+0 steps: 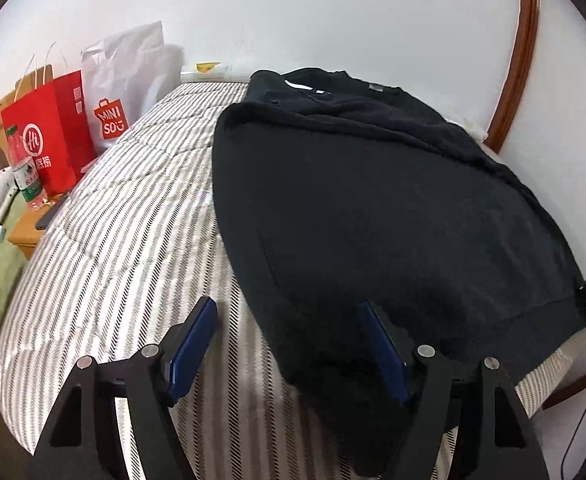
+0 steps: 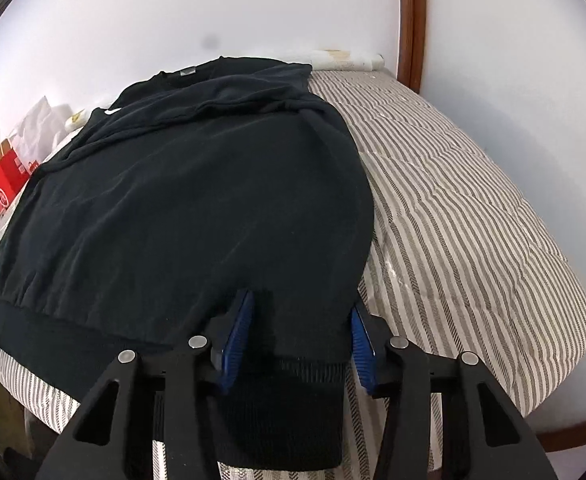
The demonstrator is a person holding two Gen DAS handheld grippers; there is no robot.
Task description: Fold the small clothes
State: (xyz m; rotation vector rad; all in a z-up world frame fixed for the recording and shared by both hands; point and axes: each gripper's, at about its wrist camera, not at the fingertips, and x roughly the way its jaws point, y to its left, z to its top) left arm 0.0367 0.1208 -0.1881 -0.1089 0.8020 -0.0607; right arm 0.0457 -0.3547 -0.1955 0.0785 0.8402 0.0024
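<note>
Blue pads of the left gripper (image 1: 289,344) fill the bottom of the left wrist view, standing wide apart and released. One pad hangs over the striped mattress (image 1: 125,240); the other sits over the near corner of the black sweatshirt (image 1: 373,220), so the garment's left edge falls in the gap but is not pinched. That placement looks like a set-up for taking the hem corner. The sweatshirt lies spread on the bed, collar toward the far wall, with its sleeves apparently laid in across the top. Red shopping bags (image 1: 49,136) and a white one stand beyond on a side table.

From the right wrist view, the right gripper (image 2: 299,332) straddles the opposite hem corner, its ribbed band draping off the bed edge between the pads. The jaws are partly closed around that fabric, yet both pads seem to stand a little clear of it, so I judge it not gripped. Holding both lower corners would let the hem be carried toward the collar.
</note>
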